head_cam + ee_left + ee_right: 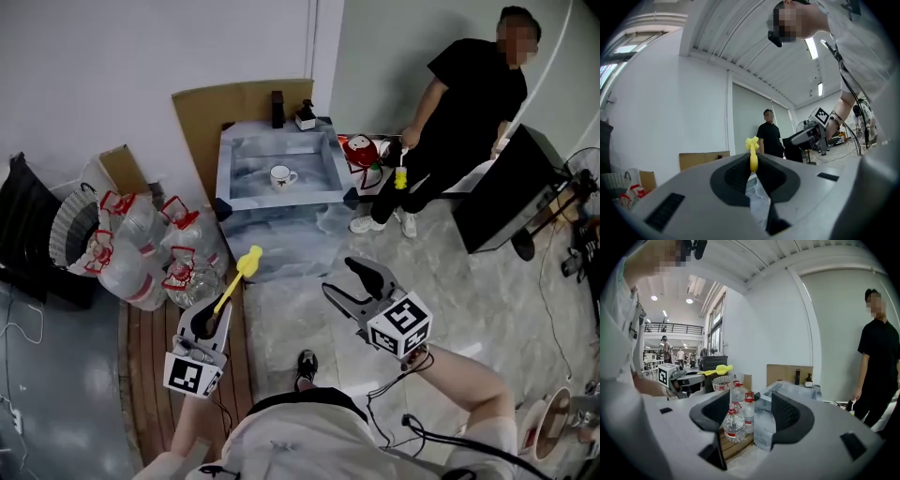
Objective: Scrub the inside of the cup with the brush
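A white wall [112,66] and a pale marbled floor [309,281] frame a low marbled tabletop [281,200], with water bottles [141,248] heaped to its left. The right hand-held gripper [339,277] is spread wide and empty. The left hand-held gripper [217,314] pinches the yellow brush [239,277] by its handle. The cup [281,176] sits on the tabletop, well apart from both.

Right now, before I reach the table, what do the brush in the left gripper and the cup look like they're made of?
Brush: probably plastic, uniformly bright yellow with a smooth handle; its head is too small to tell bristle from sponge. Cup: likely glazed ceramic, white with a handle and a dark mark on its side; enamel is possible.
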The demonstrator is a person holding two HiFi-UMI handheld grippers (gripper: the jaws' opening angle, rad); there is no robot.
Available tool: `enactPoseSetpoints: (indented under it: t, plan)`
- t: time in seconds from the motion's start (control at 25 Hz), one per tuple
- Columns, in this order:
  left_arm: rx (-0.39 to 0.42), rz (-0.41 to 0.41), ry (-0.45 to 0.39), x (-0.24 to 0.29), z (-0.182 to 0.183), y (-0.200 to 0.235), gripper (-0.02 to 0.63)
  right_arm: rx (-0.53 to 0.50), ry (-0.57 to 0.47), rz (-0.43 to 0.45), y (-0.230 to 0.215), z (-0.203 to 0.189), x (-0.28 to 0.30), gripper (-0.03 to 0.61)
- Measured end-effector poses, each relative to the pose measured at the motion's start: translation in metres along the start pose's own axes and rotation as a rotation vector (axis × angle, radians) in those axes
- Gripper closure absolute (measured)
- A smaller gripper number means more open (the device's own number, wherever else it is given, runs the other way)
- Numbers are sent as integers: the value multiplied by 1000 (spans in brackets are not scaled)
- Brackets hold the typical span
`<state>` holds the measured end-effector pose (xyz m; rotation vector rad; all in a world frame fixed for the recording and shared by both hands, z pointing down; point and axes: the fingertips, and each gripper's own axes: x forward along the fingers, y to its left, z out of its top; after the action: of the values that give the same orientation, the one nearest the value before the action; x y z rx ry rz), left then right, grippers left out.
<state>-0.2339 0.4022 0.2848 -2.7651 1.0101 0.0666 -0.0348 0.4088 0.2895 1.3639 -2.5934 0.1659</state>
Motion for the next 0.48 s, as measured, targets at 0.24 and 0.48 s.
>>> enactPoseSetpoints:
  t: [0.24, 0.48]
  plan:
    - [-27, 38, 7, 37, -5, 4, 577, 10, 26, 25, -45, -4, 12, 285]
    - [-30, 69, 17, 69, -7, 11, 577, -7, 24, 58, -76, 0, 21, 271]
